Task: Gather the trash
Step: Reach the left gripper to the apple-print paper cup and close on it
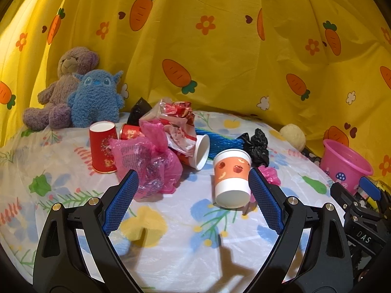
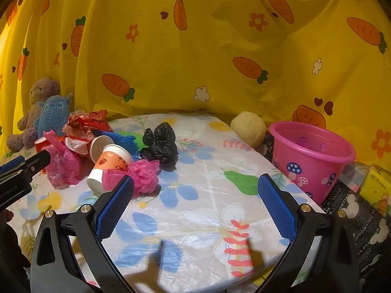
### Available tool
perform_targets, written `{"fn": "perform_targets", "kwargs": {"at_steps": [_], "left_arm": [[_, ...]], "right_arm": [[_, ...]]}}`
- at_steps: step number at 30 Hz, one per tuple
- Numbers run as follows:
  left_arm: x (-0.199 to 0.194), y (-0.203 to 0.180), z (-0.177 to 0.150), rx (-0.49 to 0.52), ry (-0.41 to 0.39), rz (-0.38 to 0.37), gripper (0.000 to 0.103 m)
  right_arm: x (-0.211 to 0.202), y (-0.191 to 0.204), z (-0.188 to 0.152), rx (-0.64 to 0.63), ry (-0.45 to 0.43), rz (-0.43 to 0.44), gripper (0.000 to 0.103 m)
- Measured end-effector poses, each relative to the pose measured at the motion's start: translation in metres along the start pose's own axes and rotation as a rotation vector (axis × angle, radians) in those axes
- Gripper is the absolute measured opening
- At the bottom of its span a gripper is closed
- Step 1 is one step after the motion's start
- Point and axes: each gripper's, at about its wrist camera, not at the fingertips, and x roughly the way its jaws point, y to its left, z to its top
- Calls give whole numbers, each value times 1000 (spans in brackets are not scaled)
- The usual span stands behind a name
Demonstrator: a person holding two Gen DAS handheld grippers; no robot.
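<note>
While both grippers hang spread and empty, the apple-print cup [image 1: 232, 178] lies tipped just right of the left gripper [image 1: 193, 200], touching the pink bag wad [image 2: 143, 175]. Risk: closing off-centre would roll the cup away from the pink bucket [image 2: 312, 156]. The right gripper [image 2: 195, 205] is nearer the bucket.

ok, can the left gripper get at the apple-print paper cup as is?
Probably yes. The left gripper is open, and the apple-print paper cup stands upside down just ahead, close by its right-hand finger, so it would need a slight shift right. A crumpled pink bag lies beside the cup and may get caught.
</note>
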Motion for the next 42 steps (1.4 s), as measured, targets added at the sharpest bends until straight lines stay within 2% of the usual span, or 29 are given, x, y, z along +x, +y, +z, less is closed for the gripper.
{"fn": "perform_targets", "kwargs": {"at_steps": [4, 6, 10, 12, 13, 17, 22, 23, 26, 31, 42], "left_arm": [[2, 11, 3, -21, -8, 39, 90], [2, 18, 5, -34, -16, 57, 90], [3, 28, 8, -46, -29, 85, 90], [4, 29, 8, -40, -31, 97, 90], [5, 30, 8, -40, -30, 97, 90], [10, 32, 8, -39, -20, 96, 90], [17, 29, 7, -32, -5, 77, 90], [18, 28, 7, -29, -2, 70, 90], [21, 21, 5, -19, 11, 43, 90], [33, -3, 2, 11, 62, -67, 90], [82, -44, 3, 49, 195, -144, 90]], "right_arm": [[17, 22, 0, -30, 27, 94, 98], [25, 32, 0, -38, 54, 142, 92], [39, 54, 3, -76, 71, 202, 88], [49, 63, 4, -90, 94, 225, 76], [54, 66, 4, -94, 109, 231, 74], [69, 75, 3, -113, 154, 237, 53], [78, 74, 0, -128, 188, 232, 23], [78, 73, -1, -132, 189, 228, 12], [75, 66, -3, -125, 183, 224, 3], [63, 52, 0, -107, 145, 201, 2], [42, 16, 6, -64, 94, 159, 2]]}}
